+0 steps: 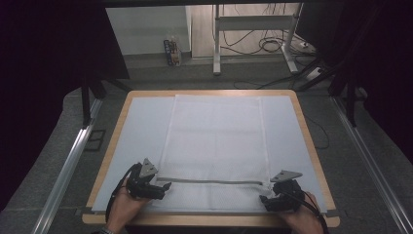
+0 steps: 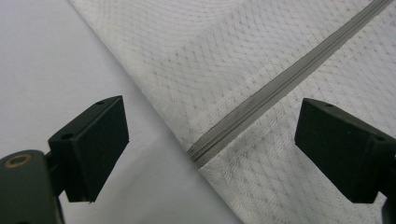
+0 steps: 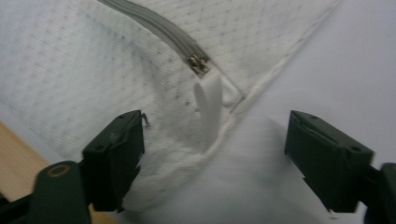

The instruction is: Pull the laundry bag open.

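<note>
A white mesh laundry bag point(image 1: 216, 146) lies flat on the table, with a grey zipper point(image 1: 209, 182) running across its near end. My left gripper point(image 1: 164, 187) is open at the bag's left edge, its jaws spread around the zipper's left end point(image 2: 201, 151). My right gripper point(image 1: 265, 200) is open at the bag's near right corner. In the right gripper view the metal zipper slider point(image 3: 198, 64) and a white pull tab point(image 3: 208, 109) lie between the jaws, beside the bag's edge seam point(image 3: 224, 135).
The bag rests on a pale grey mat point(image 1: 141, 131) covering a wooden table point(image 1: 112, 146). Metal rails point(image 1: 68, 168) run along both sides. Beyond the far edge stand a desk frame point(image 1: 253, 44) and floor cables point(image 1: 272, 46).
</note>
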`<action>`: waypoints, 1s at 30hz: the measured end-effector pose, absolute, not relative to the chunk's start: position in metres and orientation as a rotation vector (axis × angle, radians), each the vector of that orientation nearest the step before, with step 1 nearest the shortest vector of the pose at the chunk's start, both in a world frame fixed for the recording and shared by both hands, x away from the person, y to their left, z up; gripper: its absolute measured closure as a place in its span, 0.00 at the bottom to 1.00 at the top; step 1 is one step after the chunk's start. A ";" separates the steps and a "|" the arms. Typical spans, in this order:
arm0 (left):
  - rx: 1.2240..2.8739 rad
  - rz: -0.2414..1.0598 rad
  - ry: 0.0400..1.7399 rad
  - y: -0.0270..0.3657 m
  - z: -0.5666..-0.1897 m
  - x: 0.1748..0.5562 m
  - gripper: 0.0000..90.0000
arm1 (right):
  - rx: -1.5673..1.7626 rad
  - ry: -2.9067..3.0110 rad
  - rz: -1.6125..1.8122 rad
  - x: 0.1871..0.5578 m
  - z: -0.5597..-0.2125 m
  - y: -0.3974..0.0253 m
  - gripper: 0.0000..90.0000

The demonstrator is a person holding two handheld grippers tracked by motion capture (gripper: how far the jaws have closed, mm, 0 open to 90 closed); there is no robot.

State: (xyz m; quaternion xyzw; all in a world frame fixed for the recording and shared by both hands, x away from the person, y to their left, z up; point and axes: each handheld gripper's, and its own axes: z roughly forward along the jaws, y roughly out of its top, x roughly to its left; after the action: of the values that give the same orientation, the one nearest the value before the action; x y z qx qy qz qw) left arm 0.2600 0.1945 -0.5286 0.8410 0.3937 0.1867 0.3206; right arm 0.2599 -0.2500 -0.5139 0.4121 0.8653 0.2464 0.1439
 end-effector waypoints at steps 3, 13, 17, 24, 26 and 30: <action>2.218 0.495 1.031 0.193 -0.529 0.260 0.11 | 1.267 2.455 0.690 0.257 -0.514 -0.245 0.32; 2.216 0.508 1.016 0.193 -0.526 0.259 0.11 | 1.262 2.445 0.747 0.252 -0.511 -0.247 0.97; 2.211 0.504 1.016 0.193 -0.526 0.259 0.11 | 1.206 2.484 0.777 0.254 -0.510 -0.250 0.98; 2.188 0.488 1.006 0.191 -0.522 0.260 0.11 | 1.072 2.461 0.841 0.249 -0.501 -0.251 0.98; 2.177 0.472 1.001 0.189 -0.520 0.262 0.11 | 1.032 2.449 0.881 0.248 -0.497 -0.254 0.98; 2.153 0.433 0.954 0.176 -0.511 0.269 0.11 | 0.997 2.426 0.956 0.247 -0.492 -0.261 0.98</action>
State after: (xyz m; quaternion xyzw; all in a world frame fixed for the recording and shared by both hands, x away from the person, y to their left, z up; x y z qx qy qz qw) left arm 0.2685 0.1764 -0.5111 0.8370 0.3711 0.1683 0.3651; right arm 0.2473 -0.2613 -0.4917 0.3515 0.8558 0.3373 0.1739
